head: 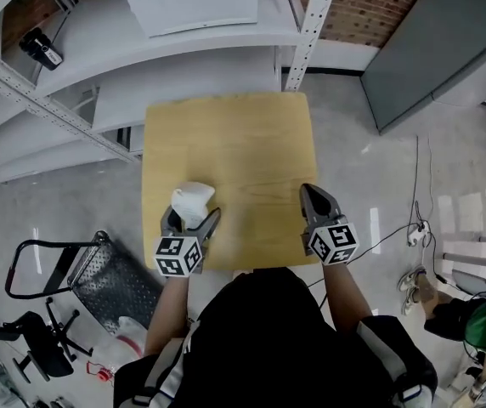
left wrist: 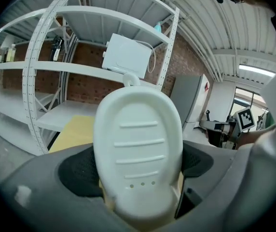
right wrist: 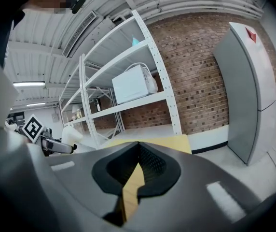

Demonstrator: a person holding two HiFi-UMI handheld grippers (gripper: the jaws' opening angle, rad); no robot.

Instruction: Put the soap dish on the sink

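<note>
While the left gripper (head: 194,217) clamps the white soap dish (left wrist: 138,153) between its jaws, the dish stands upright above the near left part of the wooden table (head: 234,143) — its ribbed face is toward the gripper's camera, with three small holes near its lower end. The right gripper (head: 314,195) hangs over the table's near right part, jaws pressed together with nothing between them. Beyond the table stands a white metal shelf rack (head: 73,100).

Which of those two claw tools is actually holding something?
The left gripper: its jaws clamp the white soap dish. The right gripper is shut on nothing.
</note>
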